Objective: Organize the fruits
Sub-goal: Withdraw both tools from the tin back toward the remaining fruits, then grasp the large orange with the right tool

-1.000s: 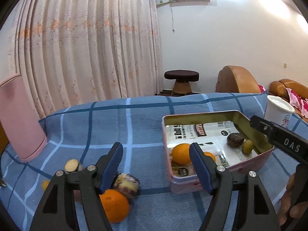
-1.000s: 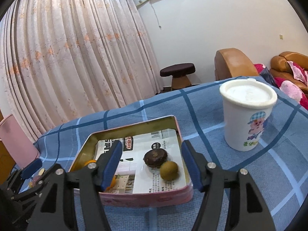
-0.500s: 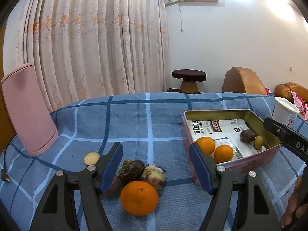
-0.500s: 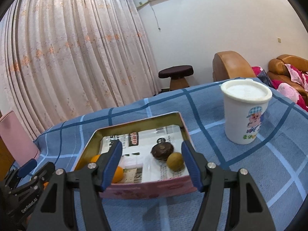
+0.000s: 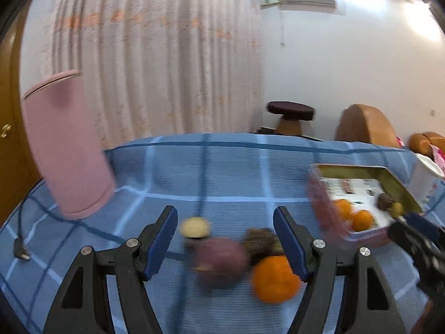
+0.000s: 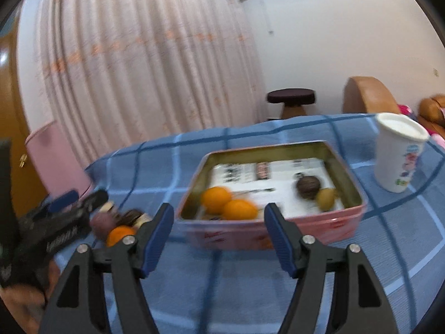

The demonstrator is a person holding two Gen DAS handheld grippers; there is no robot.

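A pink tin on the blue checked cloth holds two oranges, a dark fruit and a green-yellow fruit; it also shows in the left wrist view. Loose on the cloth lie an orange, a purple fruit, a brown fruit and a pale slice. My left gripper is open, its fingers either side of this pile. My right gripper is open and empty in front of the tin.
A tall pink container stands at the left of the table. A white cup stands right of the tin. A cable lies at the left edge. A stool and sofas sit behind the table.
My left gripper has swung left, so the loose fruits now sit between its fingers and the tin has slid right. My right gripper has also turned left. Both views are blurred.
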